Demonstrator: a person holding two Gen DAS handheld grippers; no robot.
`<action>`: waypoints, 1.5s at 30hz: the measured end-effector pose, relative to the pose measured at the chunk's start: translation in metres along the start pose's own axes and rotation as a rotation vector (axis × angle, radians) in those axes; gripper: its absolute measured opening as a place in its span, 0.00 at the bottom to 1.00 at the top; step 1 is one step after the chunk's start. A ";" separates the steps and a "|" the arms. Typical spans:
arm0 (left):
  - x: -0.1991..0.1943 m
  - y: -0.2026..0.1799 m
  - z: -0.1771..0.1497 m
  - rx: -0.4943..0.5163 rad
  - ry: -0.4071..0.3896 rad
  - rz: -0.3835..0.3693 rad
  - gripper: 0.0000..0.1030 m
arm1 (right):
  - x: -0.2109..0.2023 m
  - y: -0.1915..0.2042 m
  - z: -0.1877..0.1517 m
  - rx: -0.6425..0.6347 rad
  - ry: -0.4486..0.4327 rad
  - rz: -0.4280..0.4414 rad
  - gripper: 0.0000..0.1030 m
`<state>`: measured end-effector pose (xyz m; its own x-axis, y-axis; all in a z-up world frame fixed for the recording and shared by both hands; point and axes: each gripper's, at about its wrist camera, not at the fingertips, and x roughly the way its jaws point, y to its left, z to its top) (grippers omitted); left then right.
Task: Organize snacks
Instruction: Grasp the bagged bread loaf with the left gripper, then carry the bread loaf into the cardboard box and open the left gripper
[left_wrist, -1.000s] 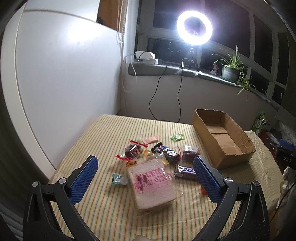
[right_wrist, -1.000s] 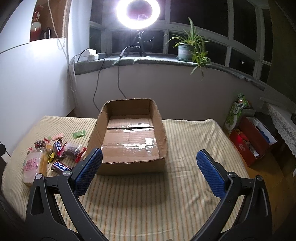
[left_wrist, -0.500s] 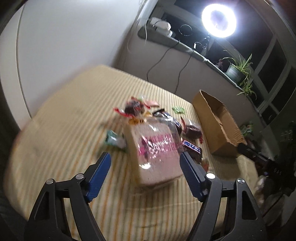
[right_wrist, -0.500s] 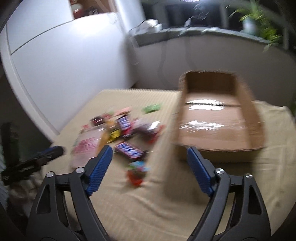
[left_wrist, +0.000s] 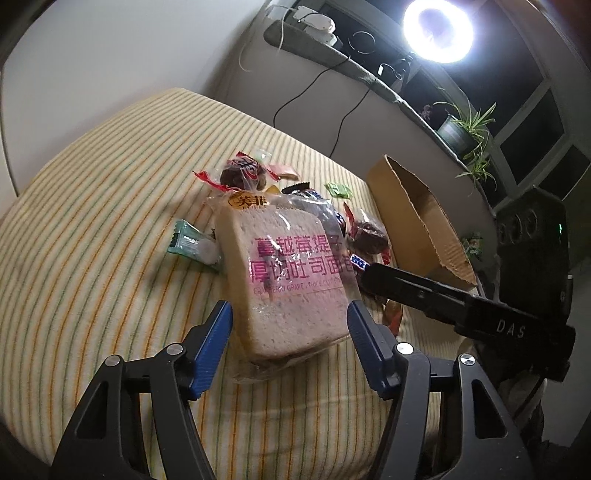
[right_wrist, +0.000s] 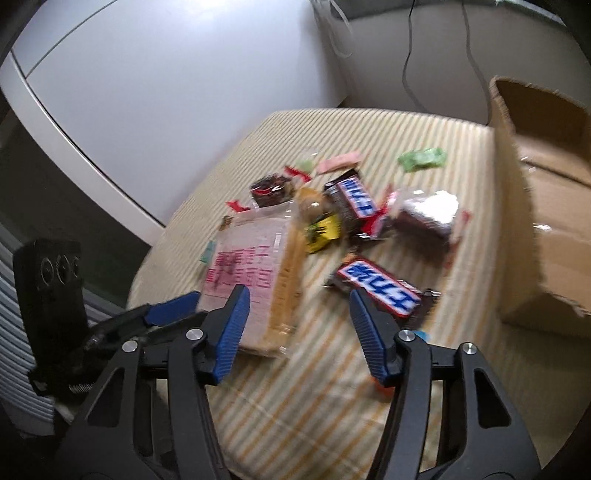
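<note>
A clear bag of sliced bread (left_wrist: 288, 273) with pink print lies on the striped tablecloth (left_wrist: 92, 221). My left gripper (left_wrist: 289, 308) straddles the bag's near end, its jaws closing; a gap still shows at the left pad. My right gripper (right_wrist: 298, 295) hovers over bare cloth beside the bread (right_wrist: 255, 280), its jaws closing with nothing between the pads. A Snickers bar (right_wrist: 376, 291) lies just past its right fingertip. More snacks sit behind: a second Snickers (right_wrist: 354, 199), a brown cake packet (right_wrist: 424, 214), a yellow candy (right_wrist: 321, 229) and a teal packet (left_wrist: 192, 243).
An open cardboard box (right_wrist: 535, 206) stands to the right of the snack pile, also visible from the left wrist (left_wrist: 413, 214). A white wall borders the table's left side. Beyond are a window ledge with cables, a ring light (left_wrist: 437, 29) and a potted plant (left_wrist: 465, 125).
Both grippers tipped downward and narrowed their jaws. The left one dropped onto the bread bag. The right one swung left from the box to the snack pile.
</note>
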<state>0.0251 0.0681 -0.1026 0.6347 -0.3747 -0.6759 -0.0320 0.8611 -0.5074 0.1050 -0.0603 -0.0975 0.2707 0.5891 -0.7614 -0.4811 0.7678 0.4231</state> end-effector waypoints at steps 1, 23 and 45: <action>0.001 0.000 0.000 0.001 0.003 0.000 0.61 | 0.003 0.001 0.001 -0.001 0.008 0.003 0.58; 0.004 -0.020 0.000 0.092 -0.006 0.043 0.59 | 0.037 0.016 0.012 0.025 0.095 0.102 0.49; 0.037 -0.129 0.031 0.302 -0.052 -0.077 0.59 | -0.080 -0.047 0.021 0.053 -0.125 -0.019 0.49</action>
<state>0.0771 -0.0462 -0.0453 0.6653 -0.4310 -0.6096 0.2435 0.8971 -0.3686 0.1238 -0.1377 -0.0460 0.3830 0.5982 -0.7039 -0.4309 0.7897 0.4367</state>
